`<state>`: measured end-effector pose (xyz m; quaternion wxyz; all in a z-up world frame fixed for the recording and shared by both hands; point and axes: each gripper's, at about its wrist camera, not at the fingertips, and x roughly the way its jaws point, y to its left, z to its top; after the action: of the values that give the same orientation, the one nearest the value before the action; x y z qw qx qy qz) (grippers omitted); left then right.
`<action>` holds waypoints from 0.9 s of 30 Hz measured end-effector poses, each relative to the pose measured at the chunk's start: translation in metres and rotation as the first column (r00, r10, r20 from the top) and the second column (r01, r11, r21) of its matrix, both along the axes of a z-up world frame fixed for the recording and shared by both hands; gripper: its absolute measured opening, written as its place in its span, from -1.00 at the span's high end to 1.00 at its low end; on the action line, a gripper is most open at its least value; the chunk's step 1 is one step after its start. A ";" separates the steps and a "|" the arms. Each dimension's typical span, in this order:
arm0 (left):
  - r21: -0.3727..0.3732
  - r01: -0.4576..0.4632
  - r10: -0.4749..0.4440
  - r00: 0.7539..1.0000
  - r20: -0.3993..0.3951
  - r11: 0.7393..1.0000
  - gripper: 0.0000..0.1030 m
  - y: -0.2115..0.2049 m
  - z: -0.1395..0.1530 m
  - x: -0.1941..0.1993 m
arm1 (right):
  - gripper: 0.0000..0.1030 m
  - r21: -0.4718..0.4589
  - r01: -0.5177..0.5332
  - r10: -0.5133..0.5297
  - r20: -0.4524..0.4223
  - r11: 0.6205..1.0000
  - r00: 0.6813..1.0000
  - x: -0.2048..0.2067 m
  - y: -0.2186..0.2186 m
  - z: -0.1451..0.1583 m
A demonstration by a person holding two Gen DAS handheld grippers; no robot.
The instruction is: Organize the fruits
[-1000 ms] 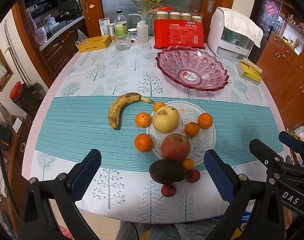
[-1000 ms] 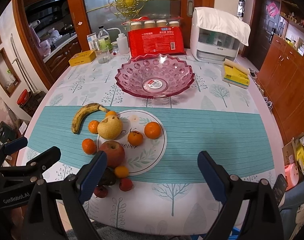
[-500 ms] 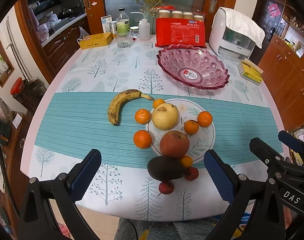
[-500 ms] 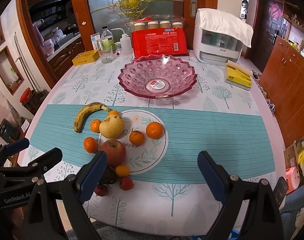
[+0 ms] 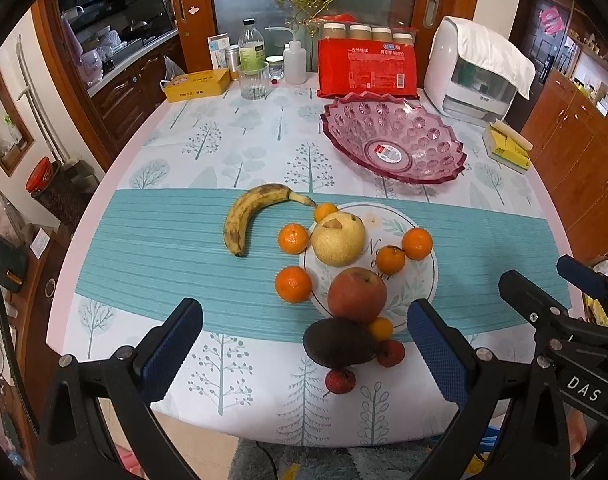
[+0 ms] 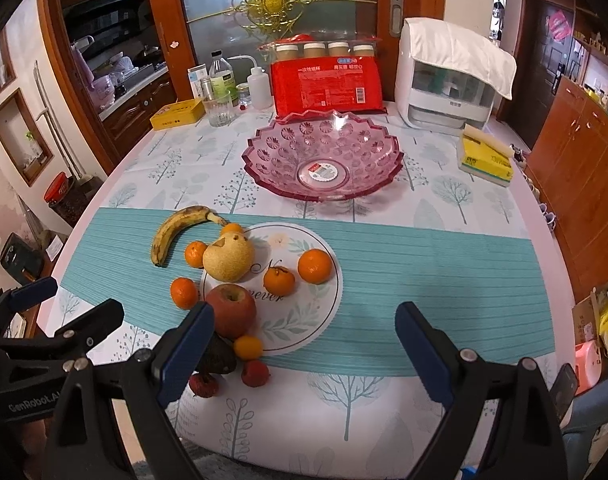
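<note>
Both tools (image 5: 304, 344) (image 6: 299, 344) nearer; jaws wide

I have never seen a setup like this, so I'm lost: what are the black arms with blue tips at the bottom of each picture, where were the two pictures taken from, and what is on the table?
They are hand-held tongs, one in each of a person's hands, each carrying a wide-angle camera that looks along its two fingers. One picture is from the left tongs, the other from the right tongs. Both are open and hold nothing. The round table with a tree-print cloth carries an empty pink glass bowl, a white printed plate, a spotted yellow banana, a pale yellow pear, a red apple, several small oranges, a dark avocado and small red fruits.
</note>
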<state>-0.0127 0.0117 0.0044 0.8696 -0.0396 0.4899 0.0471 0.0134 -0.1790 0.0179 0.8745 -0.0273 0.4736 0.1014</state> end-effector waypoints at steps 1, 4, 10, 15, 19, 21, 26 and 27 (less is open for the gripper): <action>0.002 0.000 0.000 1.000 0.002 1.000 -0.97 0.002 0.001 0.002 | -0.80 0.000 0.001 -0.001 0.005 1.000 1.000 0.001 0.001 0.001; -0.002 -0.007 0.007 1.000 0.023 1.000 -0.97 0.011 0.003 0.008 | -0.80 0.001 0.009 -0.009 0.013 1.000 1.000 0.006 0.005 0.001; -0.010 -0.044 0.045 0.996 0.083 0.999 -0.97 0.037 0.007 0.019 | -0.80 0.006 0.032 -0.032 0.000 0.999 0.999 0.021 0.009 -0.001; 0.021 -0.043 0.041 0.994 0.102 0.999 -0.97 0.054 0.008 0.025 | -0.80 0.015 0.043 -0.043 -0.014 0.999 0.999 0.030 0.015 -0.005; -0.012 -0.026 0.026 0.999 0.037 1.000 -0.97 0.071 0.003 0.036 | -0.80 0.018 0.038 -0.038 -0.023 0.999 0.999 0.034 0.024 -0.007; -0.046 -0.012 0.011 1.000 -0.005 0.999 -0.97 0.081 -0.003 0.042 | -0.80 0.018 0.036 -0.035 -0.026 0.999 0.999 0.036 0.027 -0.009; -0.046 -0.014 0.013 1.000 -0.017 0.999 -0.97 0.098 -0.011 0.049 | -0.79 0.022 0.023 -0.022 -0.044 0.999 0.999 0.043 0.040 -0.014; -0.042 -0.011 0.010 1.000 -0.015 0.999 -0.97 0.100 -0.011 0.051 | -0.79 0.022 0.022 -0.021 -0.047 1.000 0.999 0.044 0.042 -0.016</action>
<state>0.0385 0.1118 -0.0070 0.8647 -0.0602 0.4969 0.0417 0.0574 -0.1366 0.0024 0.8645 -0.0099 0.4928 0.0980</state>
